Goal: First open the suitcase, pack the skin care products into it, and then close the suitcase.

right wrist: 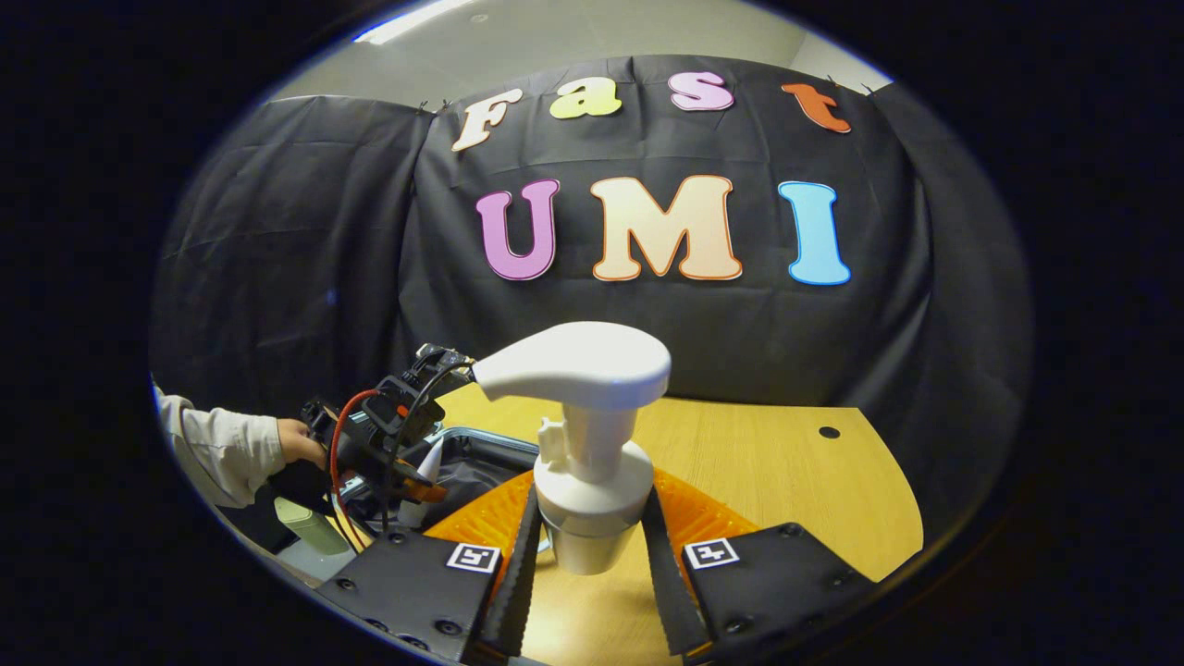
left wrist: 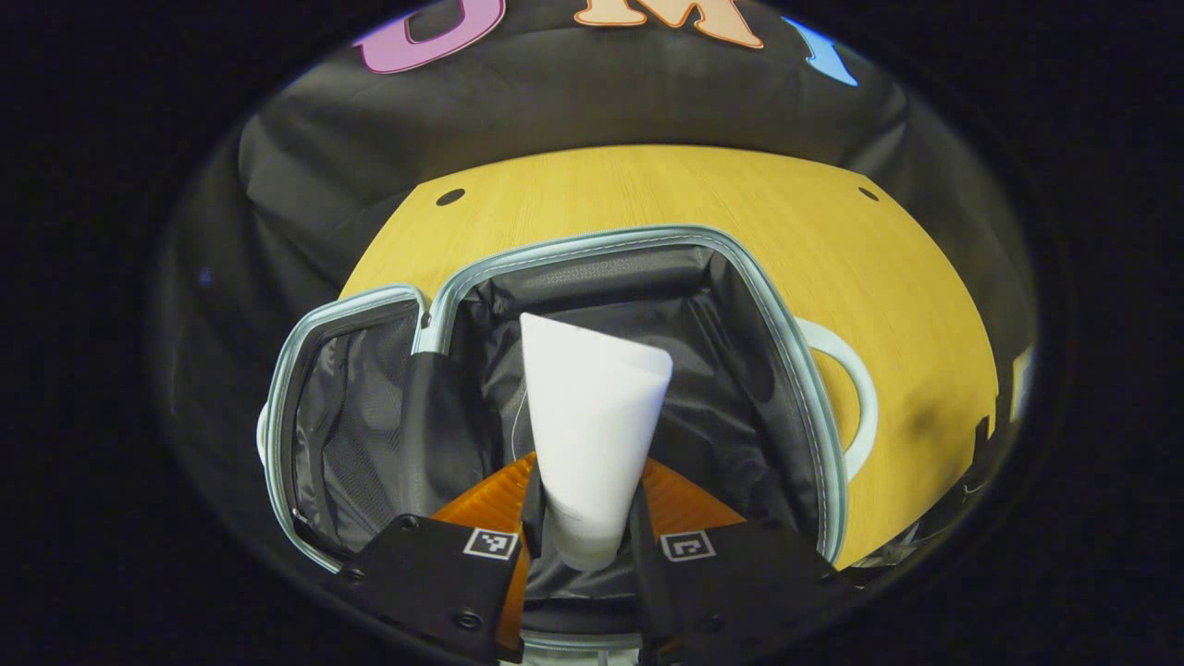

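The suitcase point(left wrist: 647, 305) lies open on the wooden surface point(left wrist: 832, 277), its dark lined main compartment facing up and its lid compartment folded out beside it, toward the surface's edge. The left tool point(left wrist: 580, 532) is clamped on a white tube point(left wrist: 592, 416), both fingers pressing its capped end, with the tube's flat crimped end pointing out over the main compartment. The right tool point(right wrist: 587, 546) grips a white pump bottle point(right wrist: 587, 435) around its collar, held upright above the surface, off to the side of the suitcase. The step in hand looks to be setting the tube inside. To do it well, lower the tube until it is close to the lining before letting go, so it does not bounce or roll against the zipper rim point(left wrist: 786, 342); lay it flat toward a side wall, leaving room for the bulkier bottle. Keep the right tool well apart until the left one is clear, since the left tool point(right wrist: 398, 435) and the hand point(right wrist: 298, 442) holding it sit over the opening. The bottle will likely need to go in lying down, pump head turned inward, or the lid may not close.
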The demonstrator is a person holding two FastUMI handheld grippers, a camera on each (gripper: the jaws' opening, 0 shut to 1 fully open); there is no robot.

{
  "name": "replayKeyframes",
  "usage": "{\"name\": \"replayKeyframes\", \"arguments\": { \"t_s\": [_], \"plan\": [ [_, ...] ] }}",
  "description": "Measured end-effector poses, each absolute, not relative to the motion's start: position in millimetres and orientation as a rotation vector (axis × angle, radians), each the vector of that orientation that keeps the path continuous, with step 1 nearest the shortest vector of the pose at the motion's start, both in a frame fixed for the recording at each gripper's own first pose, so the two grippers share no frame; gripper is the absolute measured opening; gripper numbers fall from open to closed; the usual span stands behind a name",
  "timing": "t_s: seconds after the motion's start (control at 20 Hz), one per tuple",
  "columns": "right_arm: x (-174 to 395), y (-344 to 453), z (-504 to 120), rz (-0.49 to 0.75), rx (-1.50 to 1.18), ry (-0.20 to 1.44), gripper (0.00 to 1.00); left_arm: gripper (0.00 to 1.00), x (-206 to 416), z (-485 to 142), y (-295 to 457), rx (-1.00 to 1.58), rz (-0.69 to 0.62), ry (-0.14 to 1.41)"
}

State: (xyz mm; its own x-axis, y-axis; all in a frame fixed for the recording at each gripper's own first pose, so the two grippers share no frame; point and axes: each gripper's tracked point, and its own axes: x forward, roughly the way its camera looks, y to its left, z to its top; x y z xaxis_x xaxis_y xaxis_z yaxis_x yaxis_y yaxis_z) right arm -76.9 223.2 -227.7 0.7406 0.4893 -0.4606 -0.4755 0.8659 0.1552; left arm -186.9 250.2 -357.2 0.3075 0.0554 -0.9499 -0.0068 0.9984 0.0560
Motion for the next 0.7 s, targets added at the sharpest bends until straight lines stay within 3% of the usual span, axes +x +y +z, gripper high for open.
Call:
{"name": "replayKeyframes", "arguments": {
  "t_s": [0.1,0.25,0.45,0.7],
  "plan": [
    [-74,234,-228,0.542,0.041,0.522,0.57,0.47,-182,-357,248,0.031,0.033,1.213],
    [-74,258,-234,0.588,0.067,0.559,0.57,0.86,-164,-336,261,0.098,0.07,1.078],
    [-93,303,-257,0.667,0.148,0.695,0.58,0.87,-153,-290,276,-0.021,0.107,0.924],
    [-123,360,-301,0.738,0.178,0.872,0.58,0.87,-167,-249,366,-0.028,0.246,0.835]
  ]
}}
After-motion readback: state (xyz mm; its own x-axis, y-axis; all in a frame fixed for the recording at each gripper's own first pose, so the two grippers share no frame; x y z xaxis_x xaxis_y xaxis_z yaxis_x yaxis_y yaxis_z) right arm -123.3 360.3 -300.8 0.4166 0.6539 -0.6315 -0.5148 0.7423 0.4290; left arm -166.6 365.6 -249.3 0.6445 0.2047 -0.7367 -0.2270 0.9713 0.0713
